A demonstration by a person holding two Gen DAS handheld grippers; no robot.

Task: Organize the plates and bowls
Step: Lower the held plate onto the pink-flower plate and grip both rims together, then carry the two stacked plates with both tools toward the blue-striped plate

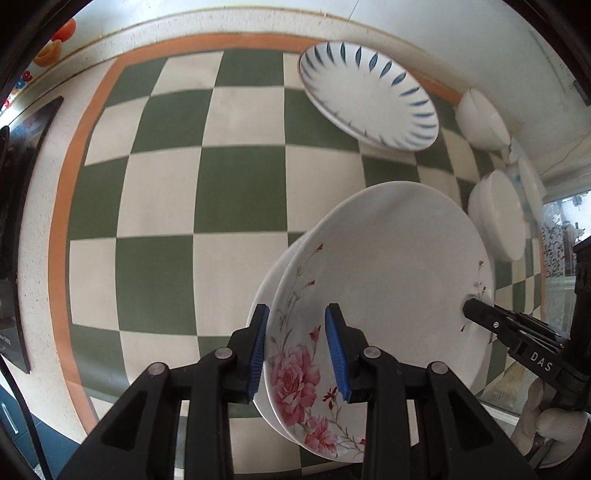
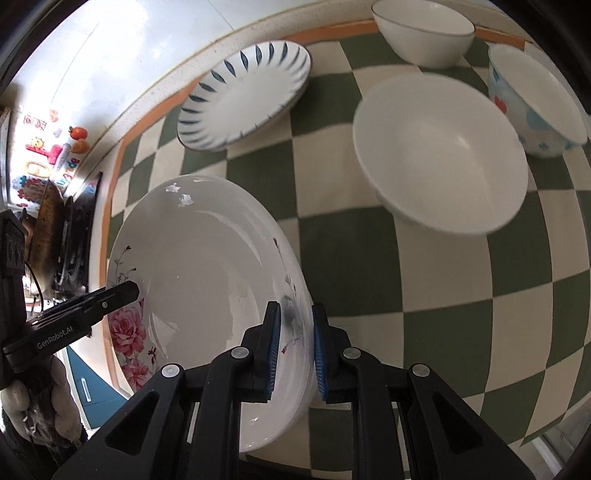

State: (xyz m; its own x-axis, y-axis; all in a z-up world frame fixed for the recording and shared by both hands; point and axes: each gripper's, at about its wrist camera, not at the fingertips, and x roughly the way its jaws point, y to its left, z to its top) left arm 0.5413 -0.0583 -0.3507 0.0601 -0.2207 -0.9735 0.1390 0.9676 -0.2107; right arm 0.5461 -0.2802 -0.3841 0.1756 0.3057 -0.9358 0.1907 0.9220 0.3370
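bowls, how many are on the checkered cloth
3: a large white bowl mid-cloth, a plain white bowl behind it near the orange border, and a blue-patterned bowl far right. More may sit out of frame.

- My left wrist camera looks steeply down along my left hand-held gripper (image 1: 297, 349), close over the checkered bench (image 1: 159, 192).
- My right wrist camera does likewise over my right hand-held gripper (image 2: 295, 349).
- Both share the floral plate (image 1: 388, 280) nearby and the blue-leaf plate (image 1: 369, 96) farther off.
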